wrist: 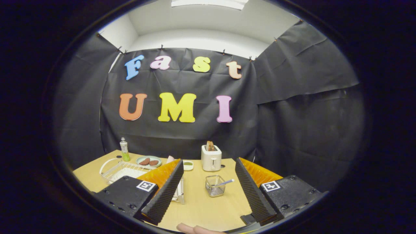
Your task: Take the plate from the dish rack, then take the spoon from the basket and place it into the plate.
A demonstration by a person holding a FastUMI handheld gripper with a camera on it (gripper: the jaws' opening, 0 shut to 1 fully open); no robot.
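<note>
Looking forward along the tongs (208,191), the two ridged fingers (165,191) stand wide apart with nothing between them but bare worktop (198,208), so the tongs are open and hold nothing. To the near left, partly hidden behind the left finger, sits the wire dish rack (118,170); something pale and flat shows inside it, which is probably the plate (125,174), though the rack's wires and the finger make its outline hard to read. Just ahead, between the fingers and a little toward the right one, stands the small mesh basket (215,186), with the spoon (224,182) resting in it, its handle sticking out over the rim toward the right. Farther back on the worktop a white toaster (211,158) holds slices of bread, with a small white dish (188,165) to its left; farther left is a greenish plate with two brown pieces of food (149,161), and at the far left a bottle with a green bottom (124,149). At the very near edge, a bit of the person's hand (195,229) peeks in. Judging by this, the task looks to be at its very start: the plate seems to be in the rack untouched, the spoon is in its basket, and no empty plate lies out on the worktop to receive it. Both steps appear left to do, beginning with a reach left toward the rack.
</note>
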